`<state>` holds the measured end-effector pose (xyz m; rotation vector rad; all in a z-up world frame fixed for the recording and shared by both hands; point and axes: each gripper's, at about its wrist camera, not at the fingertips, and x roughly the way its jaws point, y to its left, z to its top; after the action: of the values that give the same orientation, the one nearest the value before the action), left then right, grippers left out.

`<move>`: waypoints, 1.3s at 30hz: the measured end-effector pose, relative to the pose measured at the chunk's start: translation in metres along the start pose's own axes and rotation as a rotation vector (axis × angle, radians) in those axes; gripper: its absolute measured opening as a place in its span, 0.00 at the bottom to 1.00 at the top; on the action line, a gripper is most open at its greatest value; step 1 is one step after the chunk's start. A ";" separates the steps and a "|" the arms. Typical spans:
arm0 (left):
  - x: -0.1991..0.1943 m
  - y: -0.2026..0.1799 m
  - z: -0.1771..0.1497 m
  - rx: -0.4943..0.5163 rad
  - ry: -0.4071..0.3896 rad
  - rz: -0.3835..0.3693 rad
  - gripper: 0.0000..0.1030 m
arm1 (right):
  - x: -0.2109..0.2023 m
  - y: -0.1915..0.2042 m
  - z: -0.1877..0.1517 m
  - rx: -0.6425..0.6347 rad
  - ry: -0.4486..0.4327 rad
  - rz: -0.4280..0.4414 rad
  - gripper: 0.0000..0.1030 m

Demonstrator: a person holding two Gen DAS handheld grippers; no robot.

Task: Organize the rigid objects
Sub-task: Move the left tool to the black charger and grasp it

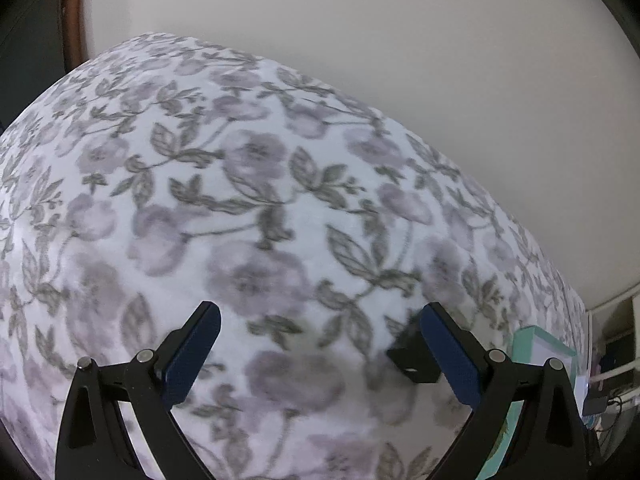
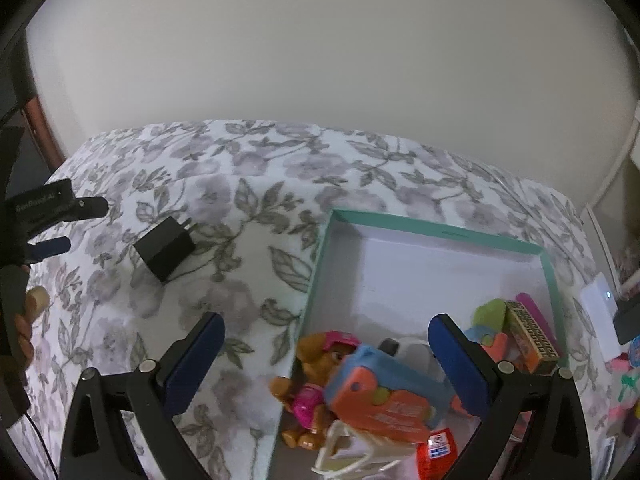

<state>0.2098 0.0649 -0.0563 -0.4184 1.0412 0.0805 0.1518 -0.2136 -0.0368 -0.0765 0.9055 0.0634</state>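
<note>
Left wrist view shows the left gripper (image 1: 320, 356) spread over the floral bed (image 1: 240, 200), the black charger (image 1: 412, 354) touching its right finger, likely the next pick. Right gripper (image 2: 326, 364) hangs spread above the teal box (image 2: 440, 232), whose far half offers free space.

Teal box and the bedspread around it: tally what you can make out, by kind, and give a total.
Soft toy dogs: 1, brown and pink, in the teal box.
Toy guns: 1, blue and orange, in the box.
Patterned small boxes: 1, orange and black, in the box.
Black power adapters: 1, on the floral bedspread.
Total: 4. Other bits in the box are too jumbled to count.
</note>
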 end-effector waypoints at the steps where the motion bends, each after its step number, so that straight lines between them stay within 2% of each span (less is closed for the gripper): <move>1: -0.001 0.006 0.003 -0.009 -0.001 0.008 0.97 | -0.001 0.002 0.001 0.000 -0.004 0.004 1.00; 6: -0.012 0.035 0.014 -0.064 -0.020 0.025 0.97 | -0.010 0.002 0.005 0.003 -0.038 0.016 1.00; 13: -0.012 0.048 0.019 -0.092 0.004 -0.031 0.97 | -0.023 -0.017 0.013 0.075 -0.070 0.024 1.00; 26: -0.053 0.091 0.034 -0.158 -0.083 0.035 0.97 | -0.038 -0.058 0.017 0.209 -0.074 0.011 1.00; 31: -0.045 0.074 0.032 -0.109 -0.058 0.006 0.97 | -0.035 -0.053 0.018 0.192 -0.059 0.023 1.00; 39: -0.028 0.007 0.018 0.073 -0.005 -0.091 0.97 | -0.026 -0.044 0.015 0.150 -0.020 0.012 1.00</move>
<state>0.2080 0.0812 -0.0266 -0.3985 1.0158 -0.0380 0.1518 -0.2566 -0.0055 0.0690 0.8884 0.0075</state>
